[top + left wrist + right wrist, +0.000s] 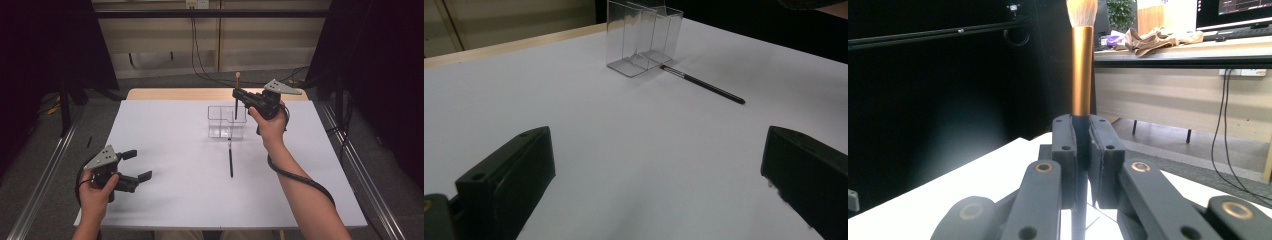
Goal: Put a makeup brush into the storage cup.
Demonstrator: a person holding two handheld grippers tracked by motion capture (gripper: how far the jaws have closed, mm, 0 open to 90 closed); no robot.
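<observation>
My right gripper [239,95] is shut on a makeup brush [237,95], held upright above the clear plastic organizer [226,121] at the back of the white table. In the right gripper view the brush [1082,65] rises between the closed jaws, gold ferrule and pale bristles on top. A thin black pencil-like brush [230,157] lies flat on the table in front of the organizer; the left gripper view shows it [704,85] beside the organizer [642,37]. My left gripper [140,165] is open near the front left, low over the table, with nothing between its jaws.
The white table top [175,150] spreads between the two grippers. A wooden strip [170,94] runs along its far edge. Dark curtains and metal rails flank the table, and cables hang behind it.
</observation>
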